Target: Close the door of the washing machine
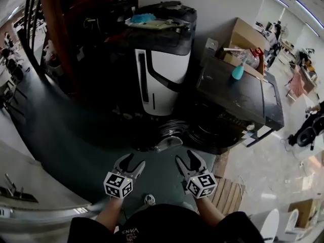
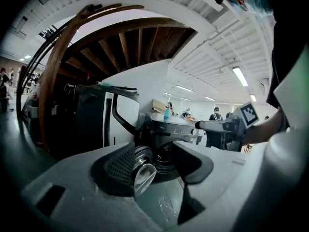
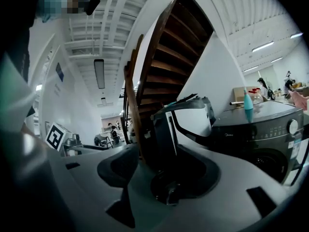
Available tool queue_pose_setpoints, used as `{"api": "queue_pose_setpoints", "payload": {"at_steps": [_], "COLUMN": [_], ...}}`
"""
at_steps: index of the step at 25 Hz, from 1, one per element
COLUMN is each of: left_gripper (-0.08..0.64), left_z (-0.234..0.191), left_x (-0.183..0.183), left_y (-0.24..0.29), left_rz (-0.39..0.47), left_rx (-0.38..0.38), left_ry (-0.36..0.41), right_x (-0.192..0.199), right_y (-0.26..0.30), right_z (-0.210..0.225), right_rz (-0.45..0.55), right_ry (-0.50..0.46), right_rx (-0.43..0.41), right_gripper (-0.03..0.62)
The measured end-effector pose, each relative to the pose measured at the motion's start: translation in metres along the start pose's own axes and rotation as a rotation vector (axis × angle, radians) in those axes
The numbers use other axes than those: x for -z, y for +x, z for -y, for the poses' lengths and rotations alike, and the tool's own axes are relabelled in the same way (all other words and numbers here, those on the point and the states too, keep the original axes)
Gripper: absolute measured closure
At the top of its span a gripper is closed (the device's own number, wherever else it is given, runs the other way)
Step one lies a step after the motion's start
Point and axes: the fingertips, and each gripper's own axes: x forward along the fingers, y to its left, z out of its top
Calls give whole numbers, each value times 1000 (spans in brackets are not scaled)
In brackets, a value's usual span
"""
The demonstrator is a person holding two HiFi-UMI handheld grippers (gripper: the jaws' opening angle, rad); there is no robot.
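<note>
A dark front-loading washing machine [image 1: 238, 97] stands at the right in the head view. Its round door [image 1: 169, 138] hangs open toward me, low at the machine's front left. My left gripper [image 1: 132, 161] and right gripper [image 1: 186, 157] are side by side just short of the door, both open and empty. In the left gripper view the door's glass bowl and chrome rim [image 2: 143, 170] show between the spread jaws of the left gripper [image 2: 157, 166], not touching them, with the drum opening [image 2: 166, 159] behind. The right gripper [image 3: 161, 173] faces left of the washing machine [image 3: 263, 132].
A tall black-and-white appliance [image 1: 162, 77] stands left of the washer. A teal bottle [image 1: 238, 71] and a cardboard box [image 1: 243, 37] sit on and behind the washer's top. A wooden stair rail [image 1: 55, 34] curves at the left. A slatted pallet [image 1: 228, 194] lies at my right.
</note>
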Motion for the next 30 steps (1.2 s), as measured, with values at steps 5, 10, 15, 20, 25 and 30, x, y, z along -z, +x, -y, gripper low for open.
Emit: {"api": "queue_pose_setpoints", "payload": {"at_steps": [5, 10, 15, 20, 25, 30], "left_gripper": [327, 324, 322, 322, 322, 316], "left_z": [-24, -40, -55, -67, -72, -81], "left_x": [9, 23, 27, 36, 45, 65], "left_y": [32, 72, 108, 142, 183, 222], "left_rz": [-57, -93, -103, -140, -168, -212], "left_rx": [99, 143, 140, 114, 94, 78], "left_ry": [41, 89, 98, 102, 123, 135], "right_x": [7, 21, 29, 32, 41, 56], "right_y": [2, 0, 3, 4, 10, 25], "right_z": [7, 26, 52, 81, 116, 142], "right_rz": [22, 17, 17, 6, -34, -86], "right_ry": [28, 48, 79, 94, 94, 107], "right_rx": [121, 195, 238, 249, 251, 228], "right_gripper": [368, 368, 370, 371, 371, 371]}}
